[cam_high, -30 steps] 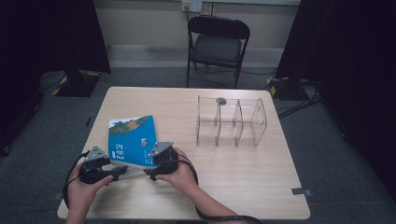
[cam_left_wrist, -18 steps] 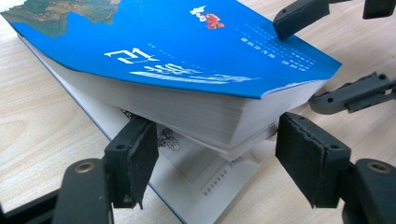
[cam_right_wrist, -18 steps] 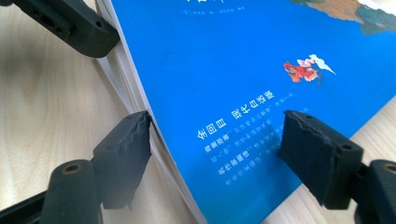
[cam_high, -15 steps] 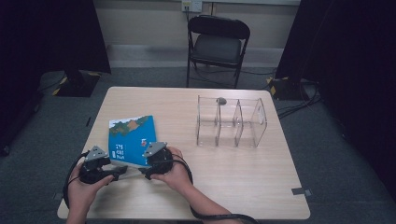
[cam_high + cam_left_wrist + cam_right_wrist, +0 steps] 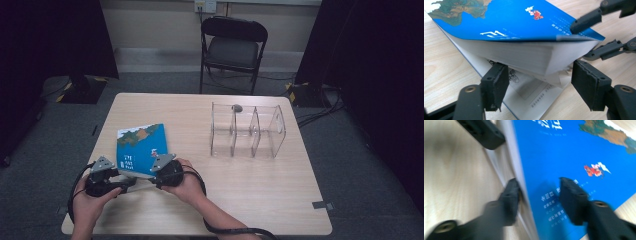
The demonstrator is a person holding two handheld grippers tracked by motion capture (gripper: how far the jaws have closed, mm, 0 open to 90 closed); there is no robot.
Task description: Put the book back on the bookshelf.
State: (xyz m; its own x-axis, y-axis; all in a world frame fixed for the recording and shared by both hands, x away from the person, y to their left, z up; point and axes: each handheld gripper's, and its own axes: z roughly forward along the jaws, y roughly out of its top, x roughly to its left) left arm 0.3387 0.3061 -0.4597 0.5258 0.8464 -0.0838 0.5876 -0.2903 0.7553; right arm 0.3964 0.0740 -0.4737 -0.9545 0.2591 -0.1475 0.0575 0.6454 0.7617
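Book [image 5: 141,148] lies at the worktop's [image 5: 260,195] near left. Our right claw [image 5: 539,192] has just been closing onto its lifted cover and pages; our left claw [image 5: 537,82], half-open, sits beneath. Next, we judge, lift it clear.

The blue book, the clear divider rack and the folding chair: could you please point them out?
blue book [image 5: 142,145]: high view, front cover.
clear divider rack [image 5: 248,131]: high view, middle partition.
folding chair [image 5: 231,50]: high view, seat.

Book [image 5: 141,147] left of divider rack [image 5: 247,131], well apart
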